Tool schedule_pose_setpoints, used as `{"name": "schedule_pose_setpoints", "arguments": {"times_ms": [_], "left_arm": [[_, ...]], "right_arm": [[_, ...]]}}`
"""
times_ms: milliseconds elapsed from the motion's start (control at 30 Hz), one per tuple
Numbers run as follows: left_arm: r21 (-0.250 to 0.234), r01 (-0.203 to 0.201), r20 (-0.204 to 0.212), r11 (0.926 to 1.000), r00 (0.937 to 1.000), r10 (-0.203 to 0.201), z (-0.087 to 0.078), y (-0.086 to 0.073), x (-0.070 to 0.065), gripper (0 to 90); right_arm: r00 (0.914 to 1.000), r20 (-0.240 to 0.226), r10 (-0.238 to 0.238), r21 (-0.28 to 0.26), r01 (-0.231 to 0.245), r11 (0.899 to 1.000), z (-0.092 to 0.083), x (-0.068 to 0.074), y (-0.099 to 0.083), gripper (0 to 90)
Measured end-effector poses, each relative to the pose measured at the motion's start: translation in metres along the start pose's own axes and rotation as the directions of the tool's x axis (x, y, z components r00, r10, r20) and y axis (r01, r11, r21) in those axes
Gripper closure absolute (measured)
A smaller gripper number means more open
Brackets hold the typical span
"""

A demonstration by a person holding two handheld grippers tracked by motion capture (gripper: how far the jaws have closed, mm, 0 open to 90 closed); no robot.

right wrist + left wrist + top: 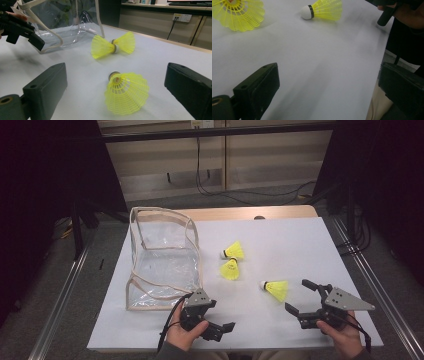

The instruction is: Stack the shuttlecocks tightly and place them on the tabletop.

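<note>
Three yellow shuttlecocks lie on the white table. Two rest close together mid-table [234, 251] [230, 269], and the third [276, 290] lies nearer the front right. My right gripper [298, 296] is open just right of that third shuttlecock [127, 92], which sits on the table ahead of and between its jaws [116, 75], untouched. My left gripper [221, 315] is open at the front, jaws pointing right over bare table [328, 75]. A clear bag with beige trim [160, 260] stands open at the left, beside the left gripper.
The white table cover [280, 235] ends at a front edge close to both hands. A wooden strip [240, 213] runs along the far edge. Metal rails [60, 295] flank the table, and cables [220, 190] lie on the floor behind.
</note>
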State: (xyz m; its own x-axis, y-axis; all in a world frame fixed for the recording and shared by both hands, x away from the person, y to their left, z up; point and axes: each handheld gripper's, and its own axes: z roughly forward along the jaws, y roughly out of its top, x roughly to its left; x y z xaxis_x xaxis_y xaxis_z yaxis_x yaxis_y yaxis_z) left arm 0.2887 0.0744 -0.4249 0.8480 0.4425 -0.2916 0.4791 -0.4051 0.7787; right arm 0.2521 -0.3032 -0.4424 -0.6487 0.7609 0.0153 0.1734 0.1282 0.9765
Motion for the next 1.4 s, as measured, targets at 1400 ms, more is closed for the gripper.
{"name": "schedule_pose_setpoints", "arguments": {"times_ms": [1400], "left_arm": [[-0.044, 0.032, -0.087, 0.9985, 0.9956, -0.036, -0.038, -0.011, 0.018, 4.4]], "right_arm": [[1.0000, -0.003, -0.003, 0.002, 0.003, 1.000, 0.001, 0.001, 0.000, 4.0]]}}
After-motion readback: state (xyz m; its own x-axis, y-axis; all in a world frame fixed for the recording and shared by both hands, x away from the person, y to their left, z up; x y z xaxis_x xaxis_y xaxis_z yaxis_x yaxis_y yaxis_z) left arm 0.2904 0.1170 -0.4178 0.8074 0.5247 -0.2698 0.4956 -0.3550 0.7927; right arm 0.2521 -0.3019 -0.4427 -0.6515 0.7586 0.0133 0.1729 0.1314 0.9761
